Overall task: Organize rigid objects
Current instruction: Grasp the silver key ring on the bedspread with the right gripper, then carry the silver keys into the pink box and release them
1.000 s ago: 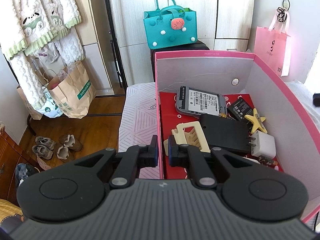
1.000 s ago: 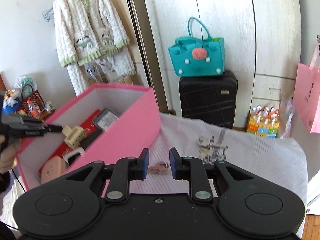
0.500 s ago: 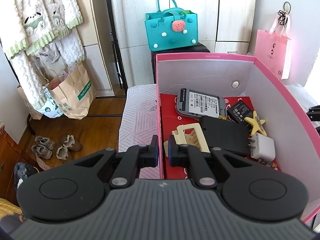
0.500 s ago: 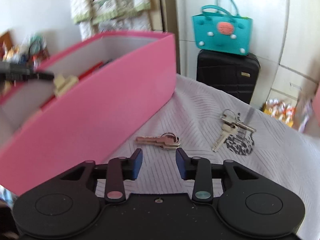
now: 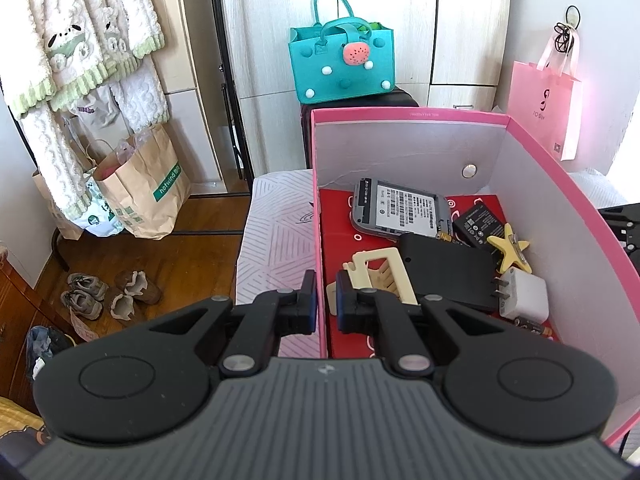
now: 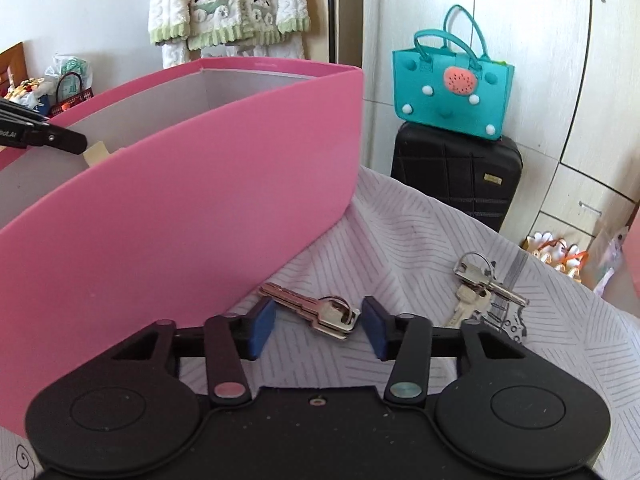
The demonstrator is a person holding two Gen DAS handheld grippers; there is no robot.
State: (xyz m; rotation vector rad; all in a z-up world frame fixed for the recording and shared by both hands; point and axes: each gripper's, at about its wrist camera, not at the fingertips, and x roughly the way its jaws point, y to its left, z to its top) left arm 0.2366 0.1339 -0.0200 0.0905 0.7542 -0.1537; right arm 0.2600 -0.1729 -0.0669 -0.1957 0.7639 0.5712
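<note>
— Now, the left gripper (image 5: 323, 294)?
— Jaws pinch the pink box (image 5: 400, 114) wall; glossy card.
— Right gripper (image 6: 318, 326)?
— Jaws spread around flat metal keys (image 6: 316, 311) on striped cloth (image 6: 400, 240).

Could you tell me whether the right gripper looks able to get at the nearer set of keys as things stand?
Probably yes: the right gripper is open, its fingers either side of the nearer keys on the cloth, nothing between. The pink box stands close on the left.

From my right tongs' view, the pink box (image 6: 180, 208) wall hides nearly all its contents. The cream comb (image 5: 384, 276) is partly covered by my left tongs (image 5: 322, 304). Battery label (image 5: 478, 222) text is unreadable.
</note>
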